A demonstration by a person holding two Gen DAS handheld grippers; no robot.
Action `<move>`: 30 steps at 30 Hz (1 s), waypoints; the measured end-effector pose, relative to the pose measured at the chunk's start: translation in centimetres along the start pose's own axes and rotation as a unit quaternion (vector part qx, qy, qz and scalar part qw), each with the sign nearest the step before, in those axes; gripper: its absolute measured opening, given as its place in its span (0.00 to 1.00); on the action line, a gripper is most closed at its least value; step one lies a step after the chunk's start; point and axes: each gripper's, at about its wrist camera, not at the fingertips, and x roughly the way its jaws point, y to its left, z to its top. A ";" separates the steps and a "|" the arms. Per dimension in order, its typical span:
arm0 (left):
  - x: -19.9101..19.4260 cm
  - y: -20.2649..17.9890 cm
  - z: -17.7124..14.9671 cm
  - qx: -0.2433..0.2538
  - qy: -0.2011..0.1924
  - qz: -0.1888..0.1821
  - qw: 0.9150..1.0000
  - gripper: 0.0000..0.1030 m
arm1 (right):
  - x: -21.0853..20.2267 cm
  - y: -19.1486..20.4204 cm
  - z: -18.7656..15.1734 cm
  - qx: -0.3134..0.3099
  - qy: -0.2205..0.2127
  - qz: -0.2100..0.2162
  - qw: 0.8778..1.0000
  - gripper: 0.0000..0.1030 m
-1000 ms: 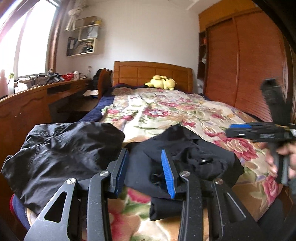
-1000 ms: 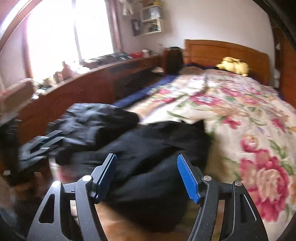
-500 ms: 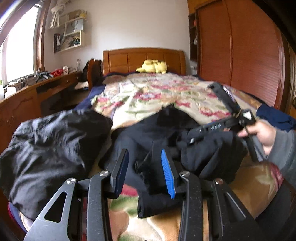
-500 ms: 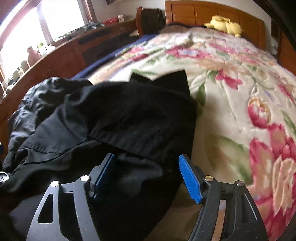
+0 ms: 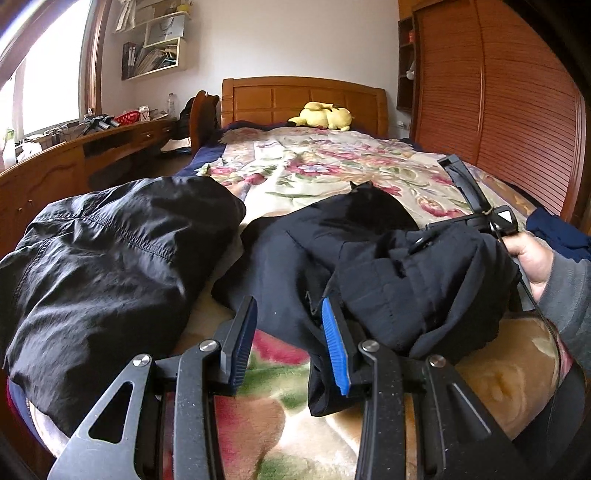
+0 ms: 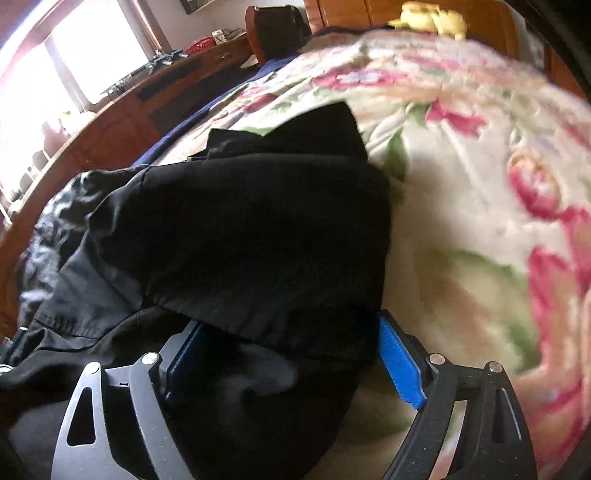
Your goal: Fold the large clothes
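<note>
A crumpled garment (image 5: 369,258) lies on the bed (image 5: 332,162) straight ahead of the left gripper (image 5: 288,343), its near edge between the spread fingers. A jacket (image 5: 110,266) lies left of that gripper, beside the garment. The right gripper (image 6: 291,365) sits at the garment's right side, fingers wide around a fold. A plush toy (image 5: 321,115) rests far ahead by the headboard (image 5: 303,96)

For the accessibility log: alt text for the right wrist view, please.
Open right gripper, its blue-padded fingers either side of a bunched black garment on a floral bedspread. A yellow plush toy lies by the wooden headboard.
</note>
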 end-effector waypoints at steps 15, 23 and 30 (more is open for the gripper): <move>-1.2 1.1 1.0 -0.018 -0.025 0.008 1.000 0.37 | -4.7 2.2 -1.8 -0.077 -0.092 -0.001 0.993 0.14; -0.9 1.1 1.2 -0.020 -0.032 -0.001 0.999 0.37 | -4.9 1.2 -1.6 -0.079 -0.064 -0.033 0.994 0.16; -0.6 1.1 1.6 -0.013 -0.030 -0.001 0.999 0.37 | -6.4 2.9 -1.2 -0.112 -0.077 -0.081 0.987 0.47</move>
